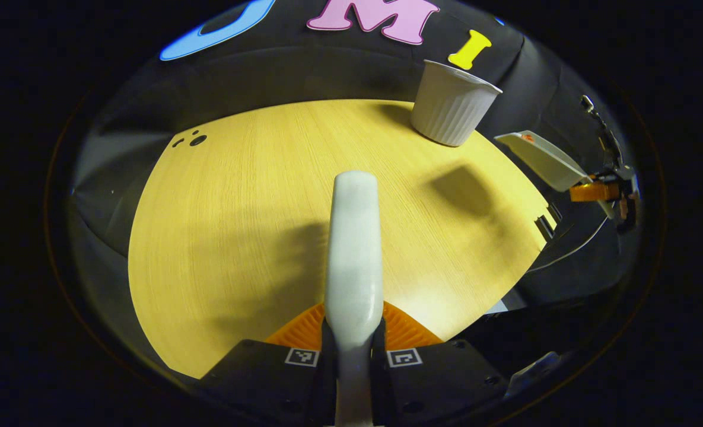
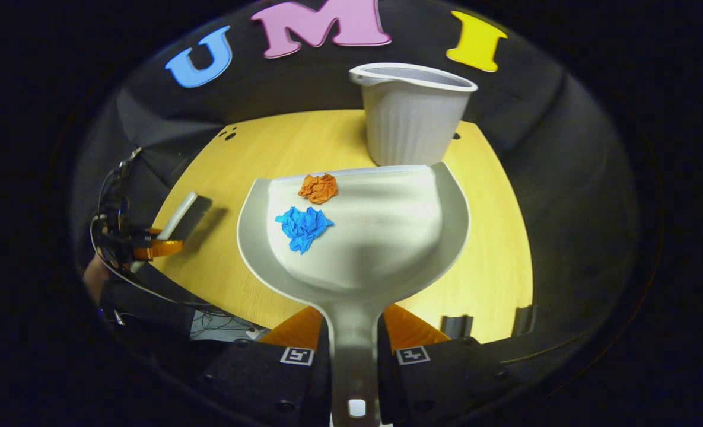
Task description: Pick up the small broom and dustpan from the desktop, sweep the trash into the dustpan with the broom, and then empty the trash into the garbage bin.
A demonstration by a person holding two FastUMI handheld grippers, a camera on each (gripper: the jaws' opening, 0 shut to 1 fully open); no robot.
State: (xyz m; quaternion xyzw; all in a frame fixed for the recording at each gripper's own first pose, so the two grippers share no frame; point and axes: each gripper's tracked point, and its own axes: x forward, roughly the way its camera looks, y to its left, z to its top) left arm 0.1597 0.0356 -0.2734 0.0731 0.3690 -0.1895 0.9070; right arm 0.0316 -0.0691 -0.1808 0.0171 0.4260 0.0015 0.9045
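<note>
In the right gripper view my right gripper (image 2: pixel 354 344) is shut on the handle of the pale grey dustpan (image 2: pixel 387 237), held above the wooden desktop (image 2: pixel 493 249). An orange paper wad (image 2: pixel 318 188) and a blue paper wad (image 2: pixel 304 227) lie in the pan near its front lip. The white ribbed garbage bin (image 2: pixel 413 118) stands just beyond that lip. In the left gripper view my left gripper (image 1: pixel 354 347) is shut on the small white broom (image 1: pixel 354 249), which points out over the desktop (image 1: pixel 238 225). The dustpan (image 1: pixel 544 160) shows at the right, the bin (image 1: pixel 452 110) at the back right.
The left gripper with the broom (image 2: pixel 176 216) appears at the left edge of the right gripper view, with a hand below it. Cables hang off the desk's left side. Small dark holes (image 1: pixel 194 140) mark the desk's far left corner.
</note>
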